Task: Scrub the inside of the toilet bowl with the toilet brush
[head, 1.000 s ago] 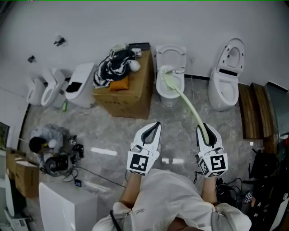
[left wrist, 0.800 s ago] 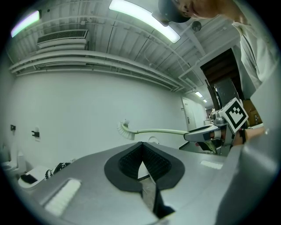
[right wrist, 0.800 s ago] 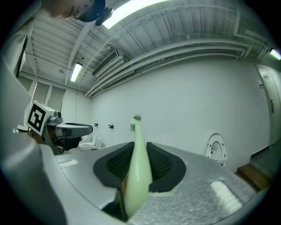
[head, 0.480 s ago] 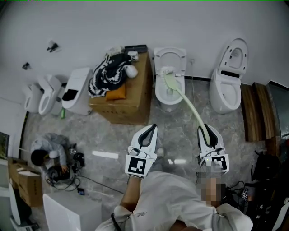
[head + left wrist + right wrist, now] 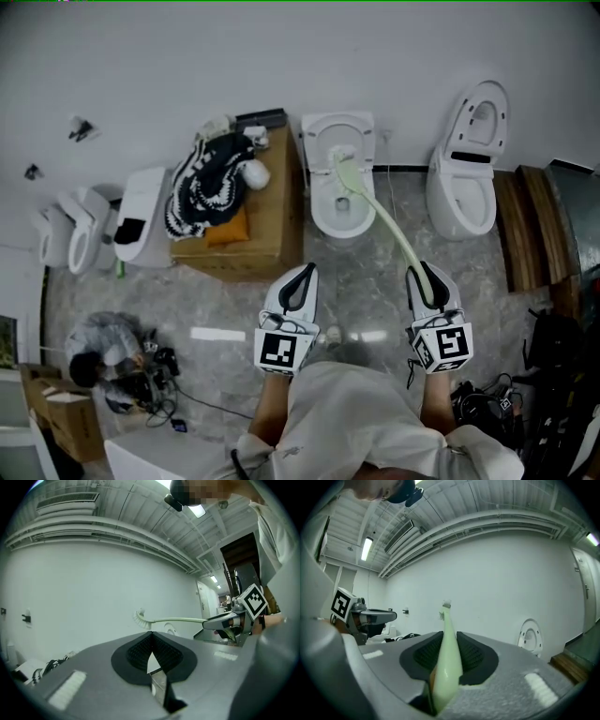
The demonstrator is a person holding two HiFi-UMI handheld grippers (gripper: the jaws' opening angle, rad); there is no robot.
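Right claw point(image 5: 419, 274) stays clamped on the brush point(image 5: 384, 211), head barely moved at the bowl's point(image 5: 317, 211) back, so scrubbing's hardly advancing; left claw point(image 5: 302, 272) closed, empty.

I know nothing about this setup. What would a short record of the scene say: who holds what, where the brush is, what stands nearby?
right gripper: shut on the toilet brush handle
left gripper: shut, holding nothing
brush head: over the open toilet bowl, near its back; contact unclear
nearby: cardboard box beside it, second toilet on the other side
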